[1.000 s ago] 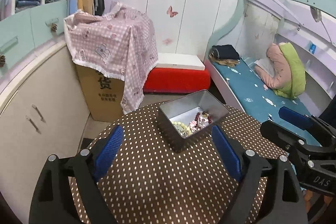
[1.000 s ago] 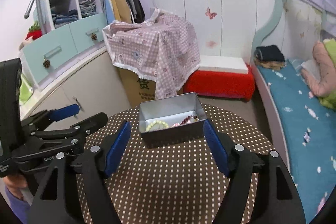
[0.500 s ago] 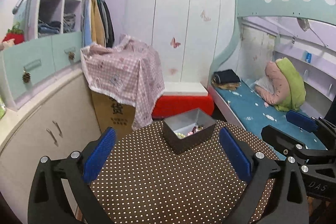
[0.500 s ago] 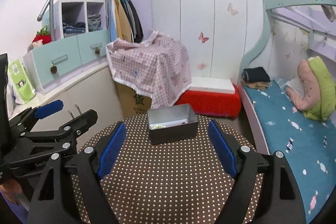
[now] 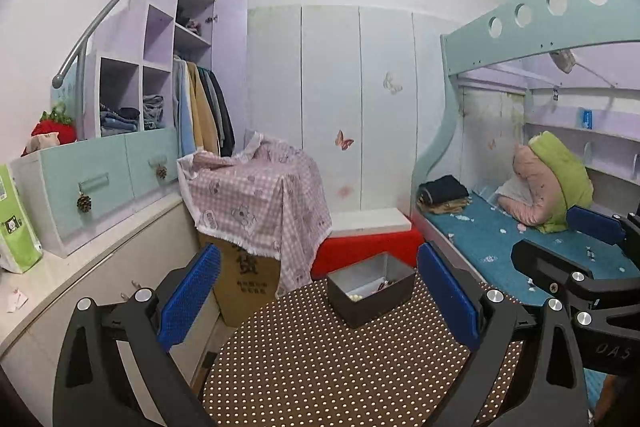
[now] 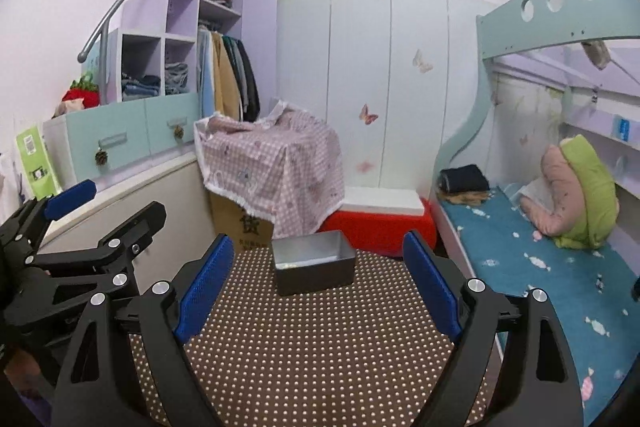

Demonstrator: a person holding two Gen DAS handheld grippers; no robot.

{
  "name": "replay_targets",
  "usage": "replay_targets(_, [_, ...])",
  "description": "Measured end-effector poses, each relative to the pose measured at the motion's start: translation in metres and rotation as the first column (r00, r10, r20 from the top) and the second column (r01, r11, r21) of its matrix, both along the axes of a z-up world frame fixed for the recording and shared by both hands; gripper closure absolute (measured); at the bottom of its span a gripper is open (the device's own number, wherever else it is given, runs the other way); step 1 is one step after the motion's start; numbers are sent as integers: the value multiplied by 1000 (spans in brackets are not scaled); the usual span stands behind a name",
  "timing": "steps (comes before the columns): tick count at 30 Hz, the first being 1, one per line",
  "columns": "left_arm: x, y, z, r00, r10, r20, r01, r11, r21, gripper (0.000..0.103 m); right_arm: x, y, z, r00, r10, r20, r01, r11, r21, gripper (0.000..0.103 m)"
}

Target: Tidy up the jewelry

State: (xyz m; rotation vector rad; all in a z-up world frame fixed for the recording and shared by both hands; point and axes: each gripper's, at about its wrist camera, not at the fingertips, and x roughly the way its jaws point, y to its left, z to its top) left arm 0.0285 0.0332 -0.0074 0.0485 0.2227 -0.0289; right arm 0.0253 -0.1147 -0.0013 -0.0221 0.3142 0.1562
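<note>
Left gripper stood fully released, holding nothing. Right gripper was empty, jaws opening. Both hovered short of the metal box, which sat at the dotted table's far edge, jewelry inside.

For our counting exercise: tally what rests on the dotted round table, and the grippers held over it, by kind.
Metal tin: 1
Jewelry heap inside the tin: 1, pieces too small to count
Grippers: 2, left gripper, right gripper
Total: 4
</note>
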Motion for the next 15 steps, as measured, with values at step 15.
replay_targets(15, [-13, -8, 3, 999, -18, 42, 18, 1000, -6, 8, -14, -8, 2, 999, -19, 31, 19, 1000, 13, 18])
